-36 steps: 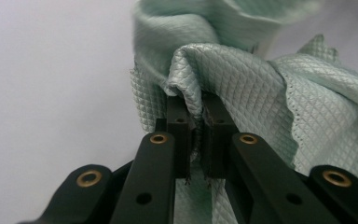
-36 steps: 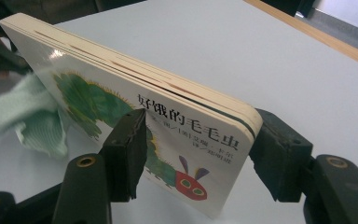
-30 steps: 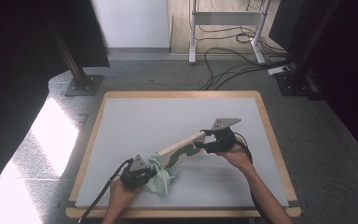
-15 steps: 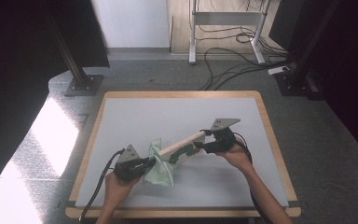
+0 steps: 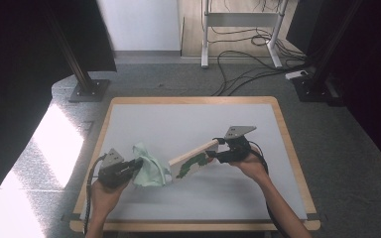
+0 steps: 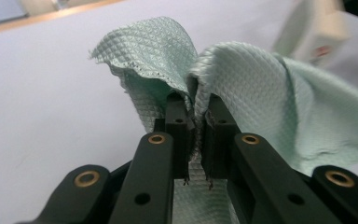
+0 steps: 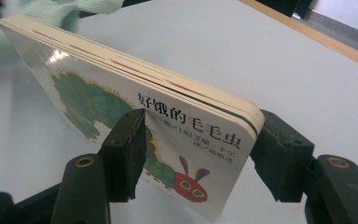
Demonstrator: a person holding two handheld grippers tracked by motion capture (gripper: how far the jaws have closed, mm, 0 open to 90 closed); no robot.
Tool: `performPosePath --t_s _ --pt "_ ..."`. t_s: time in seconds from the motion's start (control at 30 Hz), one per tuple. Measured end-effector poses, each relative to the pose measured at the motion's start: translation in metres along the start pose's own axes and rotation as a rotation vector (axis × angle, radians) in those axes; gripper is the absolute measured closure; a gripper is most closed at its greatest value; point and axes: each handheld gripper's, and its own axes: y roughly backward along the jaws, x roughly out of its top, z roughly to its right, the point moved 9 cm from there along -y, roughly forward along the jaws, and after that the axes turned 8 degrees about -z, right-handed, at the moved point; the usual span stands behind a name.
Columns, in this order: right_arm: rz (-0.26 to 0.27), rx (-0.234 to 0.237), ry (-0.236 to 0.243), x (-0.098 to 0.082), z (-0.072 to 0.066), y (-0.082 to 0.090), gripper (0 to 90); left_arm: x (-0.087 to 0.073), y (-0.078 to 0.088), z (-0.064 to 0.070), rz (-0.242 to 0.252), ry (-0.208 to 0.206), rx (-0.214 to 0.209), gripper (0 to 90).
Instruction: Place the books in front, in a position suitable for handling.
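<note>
A pale green waffle-weave cloth (image 5: pixel 148 166) hangs bunched from my left gripper (image 5: pixel 138 164), whose jaws are shut on a fold of it (image 6: pixel 196 100). My right gripper (image 5: pixel 215 150) is shut on a thick board book (image 5: pixel 192 159) with a green caterpillar on its white cover (image 7: pixel 135 112). The book is held tilted, one end down near the table, its far end close to the cloth. One black pad (image 7: pixel 127 140) presses on the cover and the other (image 7: pixel 279 154) on the back. The cloth sits just left of the book's low end; I cannot tell if they touch.
The work surface is a white mat on a wood-framed table (image 5: pixel 129 101). Cables trail from both grippers toward the near edge. Beyond the table are a dark stand base (image 5: pixel 87 91), floor cables (image 5: pixel 238 74) and a metal frame (image 5: pixel 238 20).
My left gripper has lifted and drawn to the left with the cloth, away from the book's low end. The right gripper and the book have stayed in place.
</note>
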Motion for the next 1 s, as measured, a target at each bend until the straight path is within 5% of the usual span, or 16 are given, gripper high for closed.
performPosePath --t_s 0.27,0.47,0.63,0.83,1.0 --pt "-0.010 0.001 0.000 -0.002 0.000 -0.001 38.0 -0.022 -0.009 -0.034 -0.057 0.063 0.104 78.0" --pt "-0.008 0.003 -0.005 -0.003 0.000 -0.002 38.0 -0.040 -0.030 -0.037 -0.126 0.081 0.099 72.0" --pt "-0.010 0.004 -0.002 -0.003 0.000 -0.002 38.1 -0.027 -0.023 -0.030 -0.094 0.056 0.089 49.7" --pt "-0.006 0.005 -0.005 -0.004 0.000 -0.002 38.2 -0.006 -0.008 -0.013 -0.052 0.011 0.051 39.2" --pt "-0.004 0.006 -0.005 -0.005 0.000 -0.002 38.3 0.010 -0.003 0.013 -0.029 -0.050 -0.016 35.8"
